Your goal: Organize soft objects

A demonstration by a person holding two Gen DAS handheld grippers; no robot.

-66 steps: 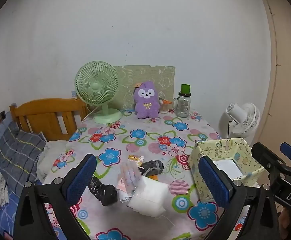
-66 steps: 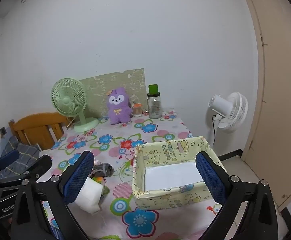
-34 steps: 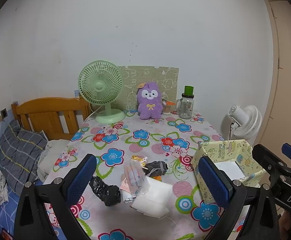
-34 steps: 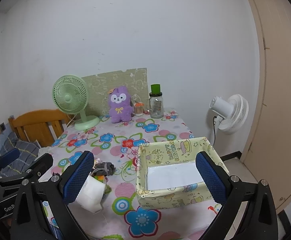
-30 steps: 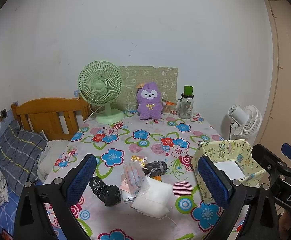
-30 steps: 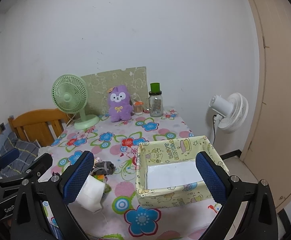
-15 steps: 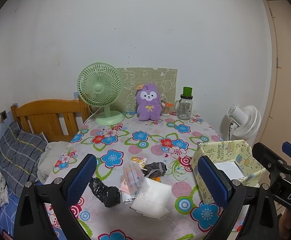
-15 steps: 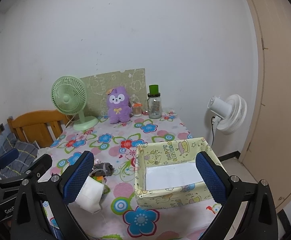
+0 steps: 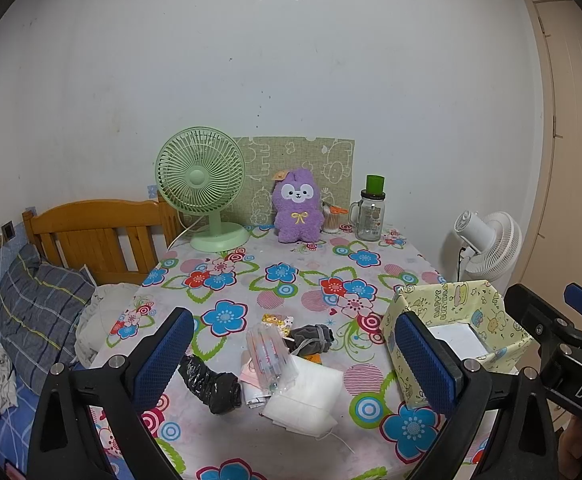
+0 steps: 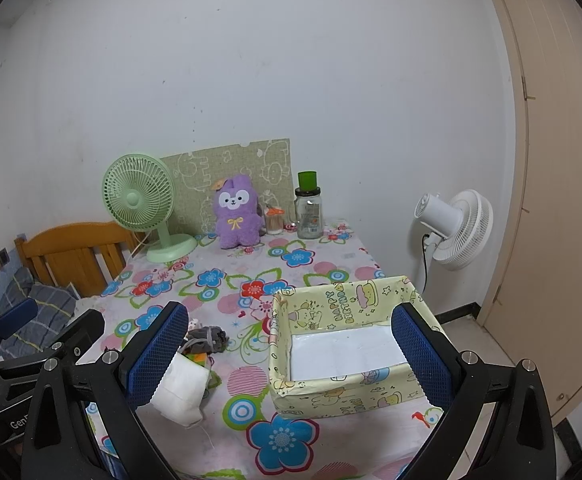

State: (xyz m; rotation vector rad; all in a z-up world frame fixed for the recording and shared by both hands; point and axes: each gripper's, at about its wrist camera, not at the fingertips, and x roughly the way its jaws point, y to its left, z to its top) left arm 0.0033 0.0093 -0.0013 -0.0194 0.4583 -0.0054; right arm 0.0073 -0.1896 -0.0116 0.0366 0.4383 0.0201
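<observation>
A small pile lies near the table's front: a white padded pouch (image 9: 305, 394), a clear packet (image 9: 268, 353), a black bundle (image 9: 211, 384) and a grey cloth (image 9: 310, 335). The pouch (image 10: 181, 388) and grey cloth (image 10: 205, 338) also show in the right wrist view. A yellow patterned box (image 10: 343, 308) with a white bottom stands at the front right; it also shows in the left wrist view (image 9: 443, 304). My left gripper (image 9: 295, 360) is open and empty, above the pile. My right gripper (image 10: 291, 360) is open and empty, above the box.
A flowered cloth covers the table (image 9: 291, 276). At the back stand a green fan (image 9: 203, 196), a purple plush (image 9: 297, 212), a glass jar with a green lid (image 9: 371, 216) and a green board. A white floor fan (image 10: 455, 228) is right; a wooden bed headboard (image 9: 91, 228) is left.
Both views shifted slightly; the grippers drifted a little over the table front. Both stay open and empty. Nothing on the table moved.
</observation>
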